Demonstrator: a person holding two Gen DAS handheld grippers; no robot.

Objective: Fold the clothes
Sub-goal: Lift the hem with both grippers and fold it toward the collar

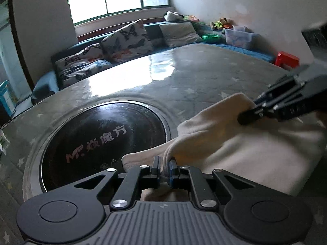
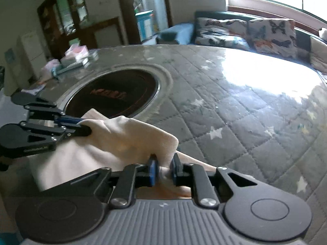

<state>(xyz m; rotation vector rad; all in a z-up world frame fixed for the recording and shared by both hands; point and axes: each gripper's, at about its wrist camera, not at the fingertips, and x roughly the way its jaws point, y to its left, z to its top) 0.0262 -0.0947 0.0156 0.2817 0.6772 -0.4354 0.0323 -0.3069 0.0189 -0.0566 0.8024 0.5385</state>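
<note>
Both grippers grasp one cream garment just above the quilted grey worktop, beside the dark round inset plate with red lettering. The left gripper has its jaws clenched on a bunched fold at the cloth's near edge. The right gripper pinches another gathered edge, its jaws closed around the fabric. The cloth sags between them, partly lifted, its lower part resting on the worktop. Butterfly-print cushions line the sofa beyond.
</note>
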